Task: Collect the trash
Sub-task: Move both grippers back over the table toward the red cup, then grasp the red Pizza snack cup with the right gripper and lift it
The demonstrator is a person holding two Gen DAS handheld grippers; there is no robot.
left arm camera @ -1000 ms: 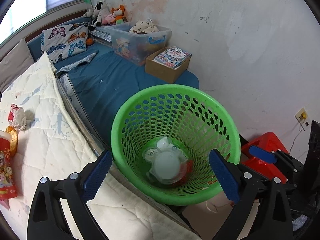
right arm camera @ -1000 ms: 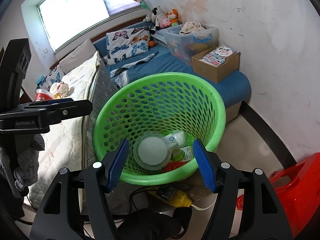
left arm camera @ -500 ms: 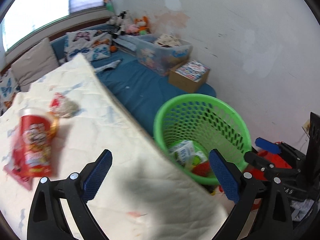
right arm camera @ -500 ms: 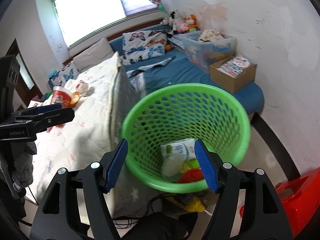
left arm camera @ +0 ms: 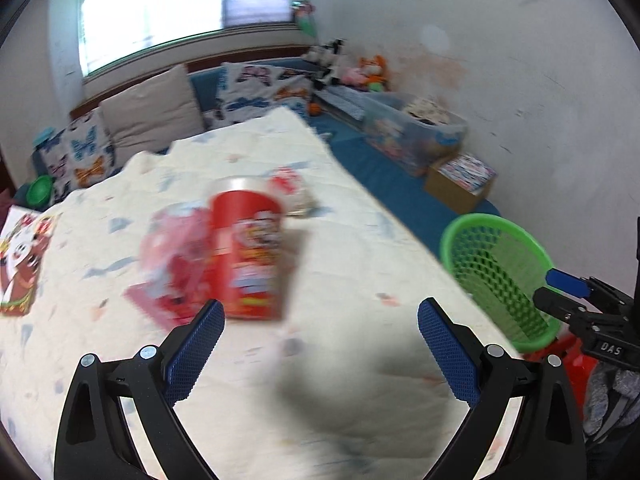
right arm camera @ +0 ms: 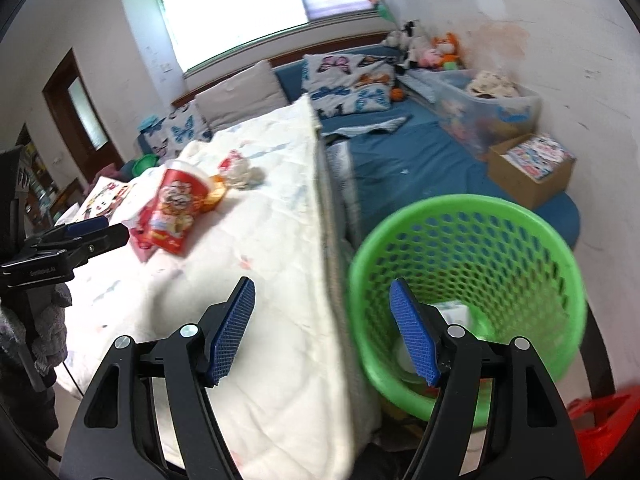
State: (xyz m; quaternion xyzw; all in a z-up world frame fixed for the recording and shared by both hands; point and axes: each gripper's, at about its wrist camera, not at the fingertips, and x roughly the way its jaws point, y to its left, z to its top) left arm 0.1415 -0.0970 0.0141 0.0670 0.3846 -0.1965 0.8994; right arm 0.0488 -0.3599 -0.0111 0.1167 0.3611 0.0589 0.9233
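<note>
**Reaching for the red cup on the bed**

Left tool point(left arm camera: 320, 344) spread wide with nothing between the pads, aimed at the red snack cup point(left arm camera: 250, 252) lying on the white quilt point(left arm camera: 360, 264). Right tool point(right arm camera: 322, 328) also parted and empty, jaws just widened a little, hanging over the quilt's edge beside the green basket point(right arm camera: 472, 216). Some trash already inside the basket; more on the bed: a pink wrapper point(left arm camera: 172, 256) touching the cup, a crumpled white-and-red scrap point(right arm camera: 240, 170) just beyond, something orange point(right arm camera: 216, 194) behind the cup.

Best done by slowing down first, since the left view is smeared by motion. Then squaring the pads to the cup's round body near its middle, not the rim, and closing gently: thin-walled, probably, and likely to crush or squirt out. Worth keeping the lower pad off the soft quilt to avoid pinching fabric. Wrapper best left for a separate pick. Basket well apart from the cup, beside the bed.
</note>
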